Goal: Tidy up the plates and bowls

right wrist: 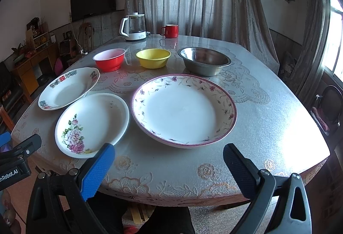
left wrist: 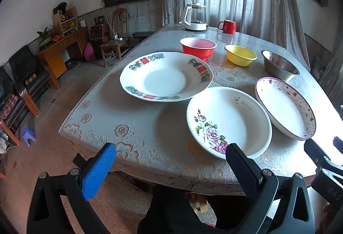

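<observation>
Three plates lie on the table: a white plate with red characters (left wrist: 165, 76) (right wrist: 68, 88) at the left, a rose-print plate (left wrist: 228, 121) (right wrist: 92, 124) in the middle, and a plate with a purple floral rim (left wrist: 285, 107) (right wrist: 184, 109) at the right. Behind them stand a red bowl (left wrist: 198, 48) (right wrist: 109, 59), a yellow bowl (left wrist: 240, 55) (right wrist: 153, 58) and a steel bowl (left wrist: 279, 65) (right wrist: 203, 60). My left gripper (left wrist: 171, 153) is open and empty at the table's near edge, by the rose plate. My right gripper (right wrist: 169, 154) is open and empty just before the floral-rim plate.
A glass kettle (left wrist: 196, 17) (right wrist: 134, 26) and a red mug (left wrist: 228, 25) (right wrist: 170, 31) stand at the table's far edge. The lace-covered table (left wrist: 128, 118) (right wrist: 268, 118) has a rounded near edge. Chairs and a cabinet stand left; curtains hang behind.
</observation>
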